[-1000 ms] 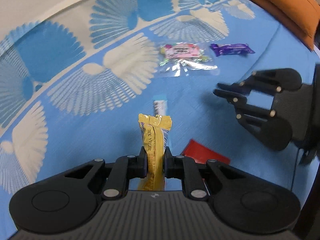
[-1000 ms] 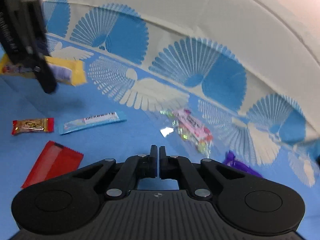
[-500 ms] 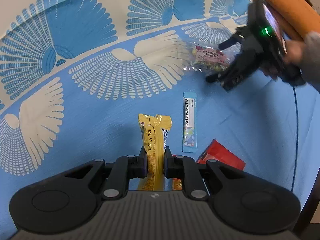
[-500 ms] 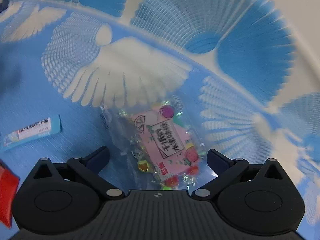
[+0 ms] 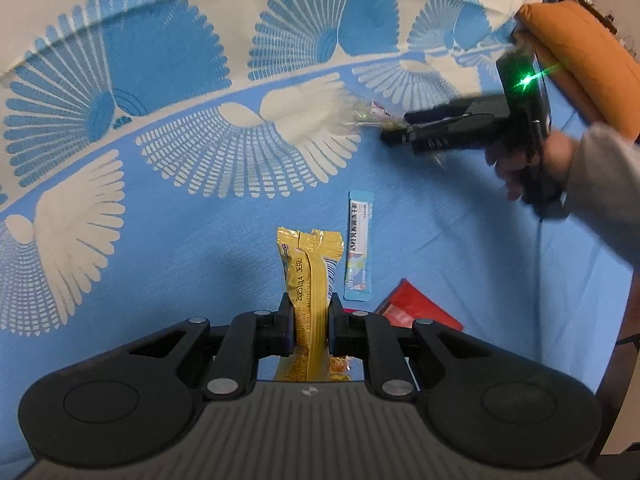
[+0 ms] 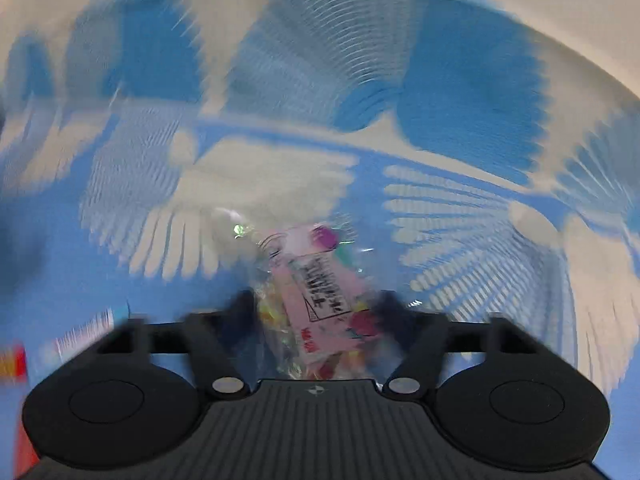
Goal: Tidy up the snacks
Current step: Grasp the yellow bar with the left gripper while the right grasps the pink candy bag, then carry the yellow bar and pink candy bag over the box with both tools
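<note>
My left gripper [image 5: 310, 316] is shut on a yellow snack bar [image 5: 310, 264] and holds it upright above the blue cloth. My right gripper [image 6: 318, 308] has closed on a clear candy bag with a pink label [image 6: 320, 300]; the view is blurred by motion. In the left wrist view the right gripper [image 5: 394, 134] is at the upper right, with the candy bag [image 5: 370, 116] sticking out of its tip. A light blue stick pack [image 5: 359, 246] and a red packet [image 5: 416, 314] lie on the cloth just right of my left gripper.
The blue cloth with white fan patterns [image 5: 160, 208] covers the surface. An orange cushion [image 5: 584, 52] sits at the far right. The stick pack [image 6: 86, 334] and red packet [image 6: 16, 400] show blurred at the right wrist view's lower left.
The right gripper went from open around the candy bag to closed on it and is moving fast. The left gripper still holds the yellow bar, shifted slightly.
</note>
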### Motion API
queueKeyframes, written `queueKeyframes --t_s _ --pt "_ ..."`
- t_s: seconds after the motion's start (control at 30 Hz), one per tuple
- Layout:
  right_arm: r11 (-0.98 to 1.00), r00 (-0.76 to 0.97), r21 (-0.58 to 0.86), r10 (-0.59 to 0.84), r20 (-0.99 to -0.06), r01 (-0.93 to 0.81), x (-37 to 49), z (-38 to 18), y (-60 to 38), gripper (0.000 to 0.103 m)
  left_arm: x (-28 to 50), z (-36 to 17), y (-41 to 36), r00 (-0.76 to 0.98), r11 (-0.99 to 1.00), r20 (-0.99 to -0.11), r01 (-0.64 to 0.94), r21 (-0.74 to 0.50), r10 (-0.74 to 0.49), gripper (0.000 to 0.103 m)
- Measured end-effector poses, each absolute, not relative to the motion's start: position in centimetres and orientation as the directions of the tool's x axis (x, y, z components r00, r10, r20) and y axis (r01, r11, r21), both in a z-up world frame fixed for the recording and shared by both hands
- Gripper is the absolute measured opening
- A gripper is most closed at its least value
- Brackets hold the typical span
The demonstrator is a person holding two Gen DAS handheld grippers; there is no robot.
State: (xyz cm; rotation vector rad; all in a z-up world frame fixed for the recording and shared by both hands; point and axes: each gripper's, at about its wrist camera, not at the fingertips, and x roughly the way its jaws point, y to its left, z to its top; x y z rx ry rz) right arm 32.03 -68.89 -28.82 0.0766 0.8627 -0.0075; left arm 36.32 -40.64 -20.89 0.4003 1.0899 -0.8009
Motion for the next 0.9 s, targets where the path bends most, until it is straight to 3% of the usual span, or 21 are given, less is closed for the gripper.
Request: queueKeyframes --t_s 0.07,0.13,0.23,0.57,0.9 --pt "0.974 0.682 0.142 -0.015 -0.731 0.174 30.8 -28.6 -69.2 0.037 35.8 -19.6 -40.0 0.24 0.668 -0.891 0.739 -0.09 -0.385 0.017" --pt "0.967 0.695 0.122 -0.07 -0.715 0.223 29.6 -28.2 -67.5 0.024 35.0 -17.8 -39.1 0.261 0.672 -0.878 0.735 -0.088 -0.401 0.017" --pt "0.96 0.74 0.181 -0.039 -0.672 0.215 27.3 -26.7 -65.2 0.019 33.8 -15.4 -37.4 0.289 0.691 -0.859 0.716 -0.099 -0.422 0.017" --pt "0.932 0.835 0.308 0.013 -0.55 0.189 14.1 -18.7 -54.8 0.016 25.0 -9.8 -29.1 0.378 0.777 -0.805 0.61 -0.155 -0.457 0.017" --pt "0.939 0.843 0.33 0.097 -0.529 0.099 4.1 -13.0 -42.8 0.016 16.7 -5.0 -18.6 0.438 0.817 -0.776 0.553 -0.165 -0.453 0.017"
